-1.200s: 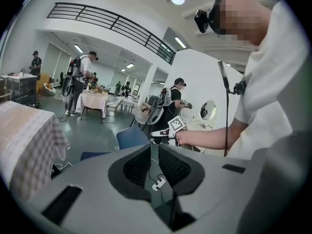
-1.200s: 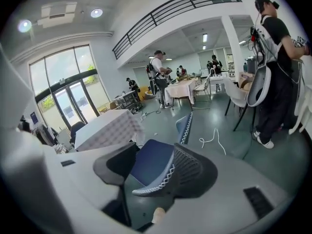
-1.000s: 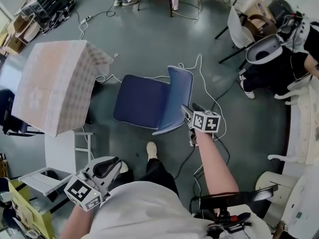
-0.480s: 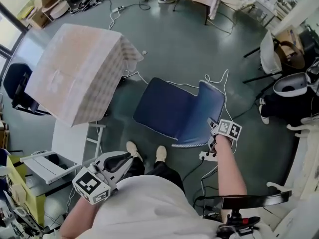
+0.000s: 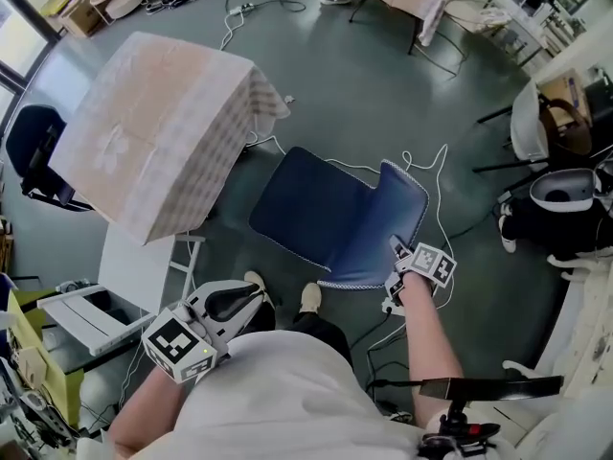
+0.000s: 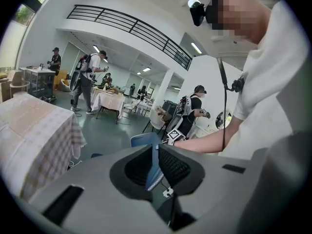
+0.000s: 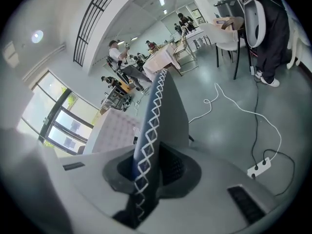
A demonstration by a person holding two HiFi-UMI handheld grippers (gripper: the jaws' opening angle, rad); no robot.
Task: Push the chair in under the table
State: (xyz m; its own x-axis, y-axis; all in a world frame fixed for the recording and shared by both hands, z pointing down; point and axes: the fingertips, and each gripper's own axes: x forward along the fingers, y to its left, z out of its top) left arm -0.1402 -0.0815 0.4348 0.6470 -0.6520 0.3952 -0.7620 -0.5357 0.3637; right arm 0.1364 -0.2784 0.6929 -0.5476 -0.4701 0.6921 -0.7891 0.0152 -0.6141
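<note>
Right tongs (image 7: 148, 160): closing on the top edge of the chair (image 5: 316, 214) backrest (image 5: 400, 209); the padded rim fills the gap and both ribbed pads meet it.
Left tongs (image 6: 155, 150): drawn almost together with only a thin slit, nothing between them, held low by the person's left side, clear of the chair.
Backrest: blue upholstery in front, smooth grey behind, white zigzag stitching along the rim.
Seat: broad, rounded blue pad with pale edging, turned toward the counter (image 5: 153, 132).
Chair position: on the floor (image 5: 364, 84) just off the counter's draped corner, not under it.
Counter: boxy, covered to well below its top by pale checked cloth.
Floor: smooth grey, slightly glossy.
Clearances: bare floor separates seat and cloth; a white cable (image 7: 234, 106) loops behind the backrest to a power strip (image 7: 260, 167); a white shoe (image 5: 308, 295) stands near the seat's near edge.
</note>
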